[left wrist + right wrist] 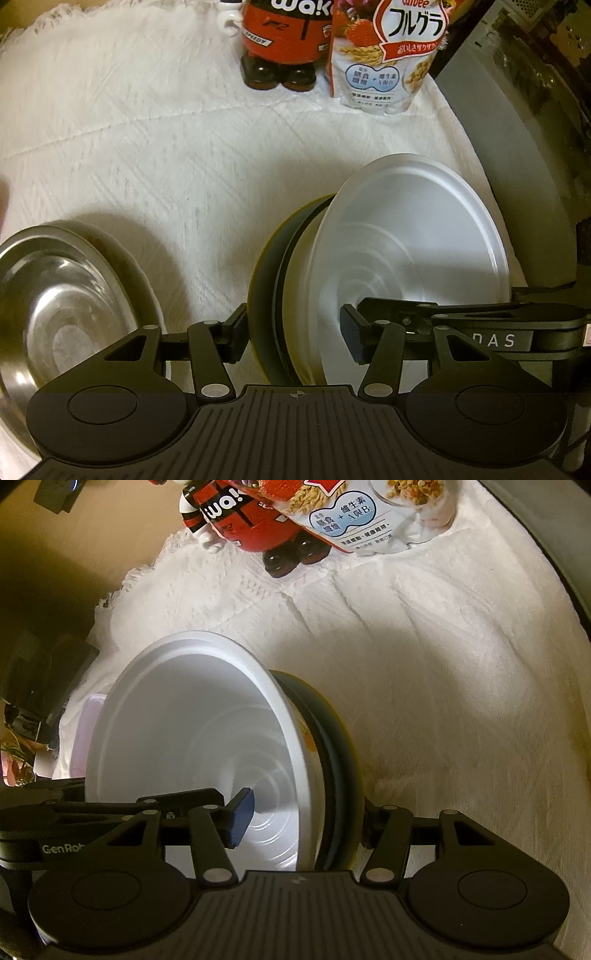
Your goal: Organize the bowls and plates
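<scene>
A white bowl [410, 236] nested in a dark plate with a yellow rim [266, 280] is held tilted on edge above the white cloth. My left gripper [295, 332] is shut on this stack, one finger behind the plate, one inside the bowl. My right gripper [303, 819] is shut on the same white bowl [192, 716] and dark plate [340, 760] from the opposite side. A steel bowl [62, 295] on a steel plate lies at the left in the left wrist view.
A red figurine [284, 40] and a cereal bag [391, 55] stand at the back of the white tablecloth [147, 129]. A grey appliance [517, 166] lies along the right edge. A pale pink container [85, 738] sits behind the bowl in the right wrist view.
</scene>
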A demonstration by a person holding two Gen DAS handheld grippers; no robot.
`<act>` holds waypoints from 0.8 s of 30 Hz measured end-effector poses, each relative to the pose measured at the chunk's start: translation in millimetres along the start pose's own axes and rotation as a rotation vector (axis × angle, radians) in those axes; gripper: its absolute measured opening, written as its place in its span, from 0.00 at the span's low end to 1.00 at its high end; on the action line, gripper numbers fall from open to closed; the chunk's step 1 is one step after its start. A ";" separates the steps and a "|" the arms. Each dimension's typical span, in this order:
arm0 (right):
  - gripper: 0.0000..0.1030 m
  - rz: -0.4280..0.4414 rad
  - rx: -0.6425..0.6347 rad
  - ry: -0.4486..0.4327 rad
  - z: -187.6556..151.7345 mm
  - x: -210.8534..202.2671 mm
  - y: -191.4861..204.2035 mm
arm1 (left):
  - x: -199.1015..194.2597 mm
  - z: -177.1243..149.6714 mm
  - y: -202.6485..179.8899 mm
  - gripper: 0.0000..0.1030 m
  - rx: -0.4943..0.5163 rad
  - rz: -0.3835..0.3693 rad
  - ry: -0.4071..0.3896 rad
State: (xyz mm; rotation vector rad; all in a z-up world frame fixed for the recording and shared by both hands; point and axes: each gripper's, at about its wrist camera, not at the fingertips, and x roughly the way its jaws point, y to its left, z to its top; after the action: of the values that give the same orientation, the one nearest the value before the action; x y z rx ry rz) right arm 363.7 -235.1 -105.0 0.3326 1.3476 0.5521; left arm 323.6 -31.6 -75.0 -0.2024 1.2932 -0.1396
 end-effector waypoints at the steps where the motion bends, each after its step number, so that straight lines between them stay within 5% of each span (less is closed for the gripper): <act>1: 0.55 0.000 0.003 0.000 -0.9 0.1 0.0 | -0.1 -0.1 0.6 0.55 0.001 -0.003 -0.001; 24: 0.55 0.048 0.090 0.055 -6.2 3.4 -5.2 | -0.1 0.1 6.8 0.58 -0.052 -0.048 0.025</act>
State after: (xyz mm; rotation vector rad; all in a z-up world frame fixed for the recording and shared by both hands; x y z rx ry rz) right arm 359.1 -238.0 -111.8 0.4272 1.4230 0.5449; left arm 323.7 -24.9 -76.5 -0.2765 1.3184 -0.1501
